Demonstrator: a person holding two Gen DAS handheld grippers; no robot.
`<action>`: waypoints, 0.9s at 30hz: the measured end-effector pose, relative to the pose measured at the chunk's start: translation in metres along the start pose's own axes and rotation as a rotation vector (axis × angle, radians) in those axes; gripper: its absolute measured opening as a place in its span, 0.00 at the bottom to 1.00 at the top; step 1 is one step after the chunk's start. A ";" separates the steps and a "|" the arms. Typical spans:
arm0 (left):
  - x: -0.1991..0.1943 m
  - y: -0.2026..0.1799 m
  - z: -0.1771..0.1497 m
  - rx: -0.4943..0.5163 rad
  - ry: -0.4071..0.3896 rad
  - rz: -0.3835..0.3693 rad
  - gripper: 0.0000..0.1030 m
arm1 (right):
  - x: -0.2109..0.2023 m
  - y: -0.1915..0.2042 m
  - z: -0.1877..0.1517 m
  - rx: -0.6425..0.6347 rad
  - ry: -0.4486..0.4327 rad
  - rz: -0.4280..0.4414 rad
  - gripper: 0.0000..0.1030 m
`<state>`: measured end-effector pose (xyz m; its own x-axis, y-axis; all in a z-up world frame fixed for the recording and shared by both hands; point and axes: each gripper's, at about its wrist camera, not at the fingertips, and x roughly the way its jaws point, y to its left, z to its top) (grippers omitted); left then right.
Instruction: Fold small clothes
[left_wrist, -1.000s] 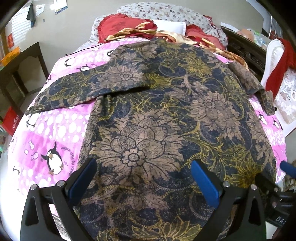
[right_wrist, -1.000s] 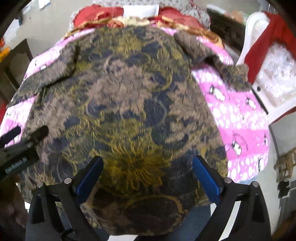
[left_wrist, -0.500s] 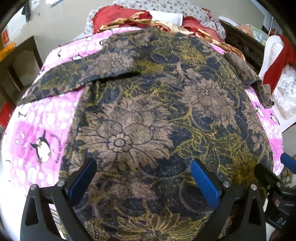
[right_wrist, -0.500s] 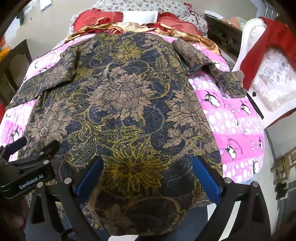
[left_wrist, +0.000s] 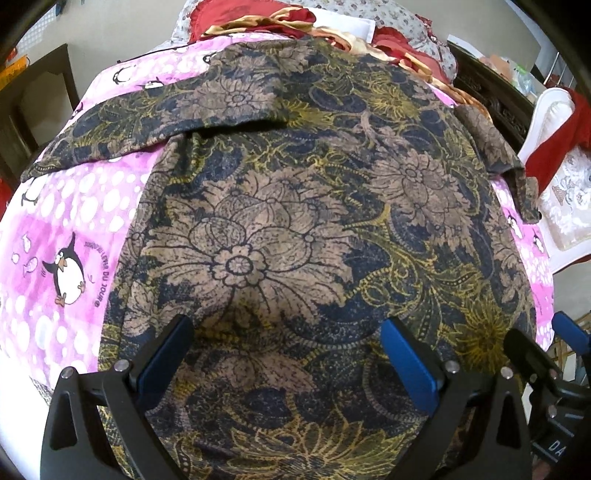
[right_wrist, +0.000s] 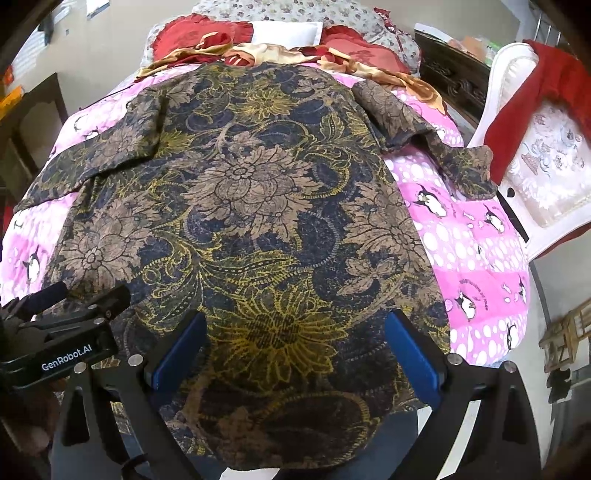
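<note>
Broadly, a bed fills both views, covered by a pink penguin-print bedspread (left_wrist: 70, 206) with white spots. At far left stands a dark wooden side table (right_wrist: 33, 110) against a pale wall (right_wrist: 122, 40), with an orange item on it too blurred to identify. On the near left of the spread one large penguin (left_wrist: 68, 271) shows beside curved printed lettering.

Spread flat across the middle of the bed lies the floral shirt (right_wrist: 258, 206), dark blue with tan blossoms and yellow vines. Its left sleeve (left_wrist: 155, 118) stretches out to the left over the pink cover; its hem hangs over the near edge of the bed.

Low in the left wrist view, the left gripper (left_wrist: 288, 362) hovers over the near part of the shirt, its blue-padded fingers (left_wrist: 406, 365) spread wide with only cloth seen between them; whether they touch the fabric cannot be told. In the right wrist view the right gripper (right_wrist: 295, 354) sits likewise, jaws wide apart above a yellow flower near the hem, gripping nothing.

At the far end of the bed lie red ruffled pillows (right_wrist: 195, 37), a white pillow (right_wrist: 288, 33) and a crumpled red-and-gold cloth (right_wrist: 266, 51).

The shirt's right sleeve (right_wrist: 424, 144) bends toward the right edge, rumpled at its cuff. Past it, a dark carved cabinet (right_wrist: 454, 74) stands far right, and a white chair (right_wrist: 546, 155) draped with a red garment (right_wrist: 524, 103) stands just beside the bed. A small wooden stool (right_wrist: 569, 332) stands on the floor at near right.
</note>
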<state>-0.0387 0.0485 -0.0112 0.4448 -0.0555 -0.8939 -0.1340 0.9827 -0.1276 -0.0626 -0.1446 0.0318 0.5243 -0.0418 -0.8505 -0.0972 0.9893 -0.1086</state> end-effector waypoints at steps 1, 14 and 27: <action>0.000 0.000 0.000 0.000 0.000 0.000 1.00 | 0.000 0.000 0.000 0.001 0.001 0.000 0.92; -0.001 0.005 0.005 0.005 -0.011 0.034 1.00 | 0.011 -0.005 0.040 -0.049 -0.116 -0.020 0.92; -0.035 0.151 0.064 -0.216 -0.148 0.149 1.00 | 0.121 -0.019 0.101 -0.040 -0.130 -0.058 0.90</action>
<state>-0.0180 0.2096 0.0281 0.5281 0.1285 -0.8394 -0.3854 0.9171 -0.1021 0.0884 -0.1547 -0.0171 0.6348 -0.0776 -0.7688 -0.0956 0.9794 -0.1778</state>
